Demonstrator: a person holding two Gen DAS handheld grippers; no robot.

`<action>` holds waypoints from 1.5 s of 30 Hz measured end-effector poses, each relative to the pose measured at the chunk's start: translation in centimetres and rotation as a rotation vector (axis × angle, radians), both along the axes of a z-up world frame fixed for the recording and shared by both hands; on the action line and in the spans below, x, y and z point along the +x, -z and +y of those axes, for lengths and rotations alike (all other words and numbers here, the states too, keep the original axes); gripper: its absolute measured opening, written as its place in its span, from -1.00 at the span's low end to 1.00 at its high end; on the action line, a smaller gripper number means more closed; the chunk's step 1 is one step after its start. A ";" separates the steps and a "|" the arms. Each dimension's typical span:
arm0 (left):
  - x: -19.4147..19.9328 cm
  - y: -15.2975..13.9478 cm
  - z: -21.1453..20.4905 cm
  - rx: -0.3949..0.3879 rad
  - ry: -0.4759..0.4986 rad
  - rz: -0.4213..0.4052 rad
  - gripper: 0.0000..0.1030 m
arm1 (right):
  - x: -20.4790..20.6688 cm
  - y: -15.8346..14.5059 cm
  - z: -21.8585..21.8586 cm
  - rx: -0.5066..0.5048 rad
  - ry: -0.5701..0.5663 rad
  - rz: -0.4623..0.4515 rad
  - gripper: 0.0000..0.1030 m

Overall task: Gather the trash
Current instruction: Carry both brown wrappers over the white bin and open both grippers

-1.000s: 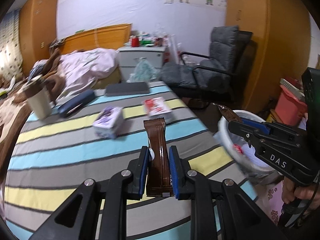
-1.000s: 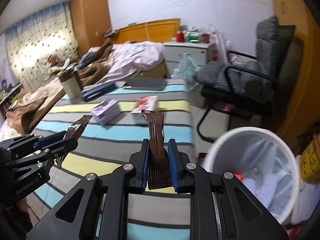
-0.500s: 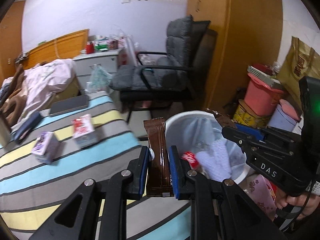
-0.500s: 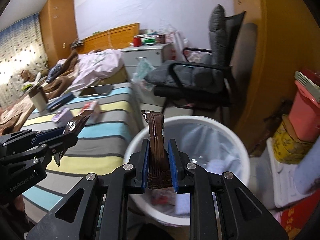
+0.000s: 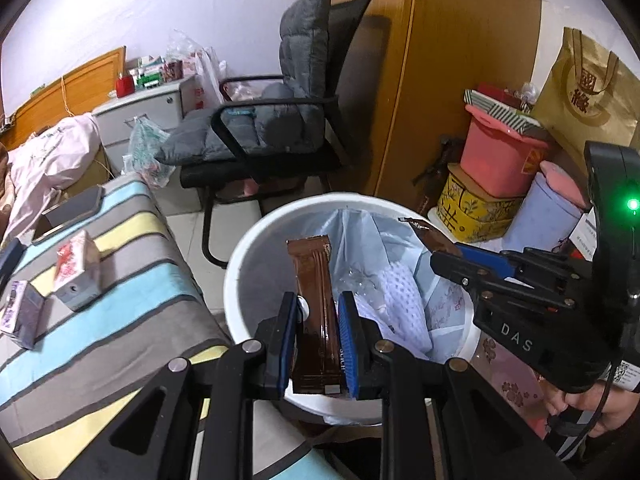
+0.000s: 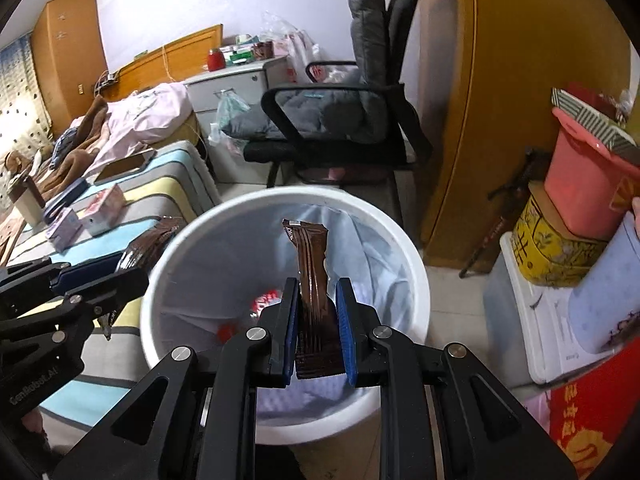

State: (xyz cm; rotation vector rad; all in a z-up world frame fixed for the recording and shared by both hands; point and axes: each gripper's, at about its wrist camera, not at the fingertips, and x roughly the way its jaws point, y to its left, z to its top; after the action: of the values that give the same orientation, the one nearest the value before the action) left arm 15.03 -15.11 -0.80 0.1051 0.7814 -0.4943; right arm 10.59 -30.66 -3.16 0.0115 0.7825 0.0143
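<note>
We have swung both grippers from the striped bed to above the round white lined bin (image 6: 416,280); left gripper (image 5: 318,340) and right gripper (image 6: 318,332) each pinch a glossy brown snack wrapper (image 6: 314,276), ready to drop.

The trash bin (image 5: 240,264) is placed on the floor just right of the bed (image 5: 120,320), with the office chair (image 5: 280,140) behind it and stacked storage containers (image 5: 500,172) to its right. Two small cartons (image 5: 76,268) are set on the bed, and a phone (image 5: 72,208) is laid behind them.
</note>
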 end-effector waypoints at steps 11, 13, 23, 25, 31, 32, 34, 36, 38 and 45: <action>1.1 1.1 -0.4 0.007 -0.017 0.036 -0.43 | 1.1 1.4 -1.1 -0.005 0.009 0.062 -0.58; 1.2 1.1 -0.3 0.007 -0.023 0.038 -0.18 | 1.1 1.4 -1.1 -0.012 0.009 0.064 -0.57; 1.1 0.8 0.8 0.003 -0.052 0.028 0.12 | 1.0 1.2 -1.1 -0.008 0.014 0.045 0.03; 1.0 0.6 1.1 0.005 -0.064 0.022 0.19 | 0.9 1.1 -1.0 -0.011 0.014 0.042 0.03; 0.2 -0.1 2.0 0.008 -0.077 -0.008 0.23 | 0.6 0.7 -0.3 -0.005 0.007 0.028 0.03; 0.1 -0.2 2.2 0.004 -0.081 -0.009 0.24 | 0.5 0.6 -0.1 -0.004 0.005 0.025 0.03; 0.0 -0.4 2.6 0.001 -0.090 -0.012 0.24 | 0.5 0.4 0.3 -0.007 0.002 0.019 0.03; -0.2 -0.5 3.1 0.000 -0.100 -0.018 0.25 | 0.4 0.3 0.6 -0.009 0.002 0.013 0.03; -0.5 -0.8 3.7 -0.005 -0.111 -0.024 0.25 | 0.3 0.1 0.8 -0.007 -0.002 0.009 0.03; -1.4 -1.6 6.0 -0.014 -0.148 -0.050 0.27 | 0.0 -0.6 2.2 -0.012 -0.019 -0.013 0.03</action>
State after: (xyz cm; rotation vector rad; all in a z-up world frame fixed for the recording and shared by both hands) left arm 13.60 -9.10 0.85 0.0460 0.7306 -0.3556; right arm 10.54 -28.43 -2.60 -0.0075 0.7692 0.0280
